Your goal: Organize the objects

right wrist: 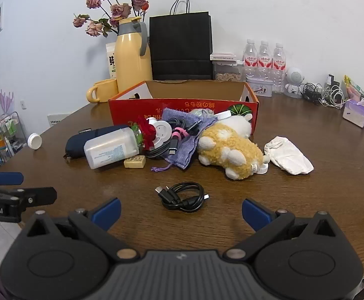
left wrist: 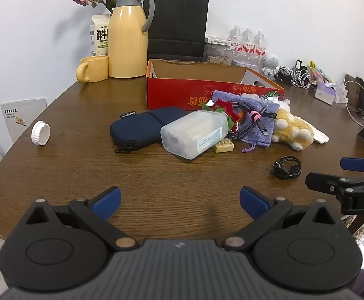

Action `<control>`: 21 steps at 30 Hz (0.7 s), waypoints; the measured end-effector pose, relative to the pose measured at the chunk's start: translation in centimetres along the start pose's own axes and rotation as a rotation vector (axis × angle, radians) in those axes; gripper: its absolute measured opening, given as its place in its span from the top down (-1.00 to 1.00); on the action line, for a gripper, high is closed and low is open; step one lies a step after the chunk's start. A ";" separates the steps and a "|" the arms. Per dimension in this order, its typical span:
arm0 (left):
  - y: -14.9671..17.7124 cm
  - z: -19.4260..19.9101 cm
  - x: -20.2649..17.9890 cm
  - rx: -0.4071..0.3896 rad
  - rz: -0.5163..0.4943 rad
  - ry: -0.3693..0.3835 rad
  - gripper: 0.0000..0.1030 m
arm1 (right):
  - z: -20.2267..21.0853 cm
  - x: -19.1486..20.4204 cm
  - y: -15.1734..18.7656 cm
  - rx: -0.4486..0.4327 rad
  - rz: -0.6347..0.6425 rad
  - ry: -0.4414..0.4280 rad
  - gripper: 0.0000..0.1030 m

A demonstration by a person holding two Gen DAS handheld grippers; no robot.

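Here, black cable (right wrist: 183,197) just ahead of right gripper (right wrist: 181,212), jaws wide, empty.

The box (right wrist: 182,107) hides its own floor behind its front wall, so what lies inside cannot be told. The pouch (right wrist: 76,142) is half covered by the plastic bottle (right wrist: 110,150). The carton (left wrist: 99,37) stands partly behind the flask (left wrist: 128,37), its print cut short. In the left view the right claw (left wrist: 357,172) is cut by the frame's edge; in the right view the left claw (right wrist: 6,186) likewise. The cables (right wrist: 319,95) by the wall are too tangled and small to sort out.
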State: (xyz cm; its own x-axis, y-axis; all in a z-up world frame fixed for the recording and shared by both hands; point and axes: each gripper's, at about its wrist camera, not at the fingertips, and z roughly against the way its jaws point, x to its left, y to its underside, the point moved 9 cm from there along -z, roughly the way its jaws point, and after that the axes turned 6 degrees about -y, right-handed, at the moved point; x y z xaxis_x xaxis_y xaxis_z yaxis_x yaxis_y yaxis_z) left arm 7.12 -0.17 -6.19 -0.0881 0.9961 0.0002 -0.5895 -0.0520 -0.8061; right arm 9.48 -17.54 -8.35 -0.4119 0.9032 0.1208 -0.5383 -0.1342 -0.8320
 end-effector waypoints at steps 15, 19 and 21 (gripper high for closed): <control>-0.1 0.0 -0.3 -0.017 -0.004 0.007 -1.00 | -0.1 -0.3 0.3 0.002 0.008 0.010 -1.00; -0.2 0.1 -0.3 -0.020 -0.002 0.008 -1.00 | -0.1 -0.3 0.3 0.004 0.009 0.010 -1.00; -0.2 0.1 -0.3 -0.021 -0.002 0.008 -1.00 | 0.0 -0.3 0.3 0.004 0.009 0.011 -1.00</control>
State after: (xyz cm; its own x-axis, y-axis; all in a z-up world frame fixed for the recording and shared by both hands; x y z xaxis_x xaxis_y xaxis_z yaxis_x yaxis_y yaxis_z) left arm 7.16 -0.51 -5.93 -0.0804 0.9968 -0.0023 -0.5729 -0.0481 -0.8182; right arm 9.46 -17.84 -8.66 -0.4088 0.9062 0.1078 -0.5375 -0.1436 -0.8309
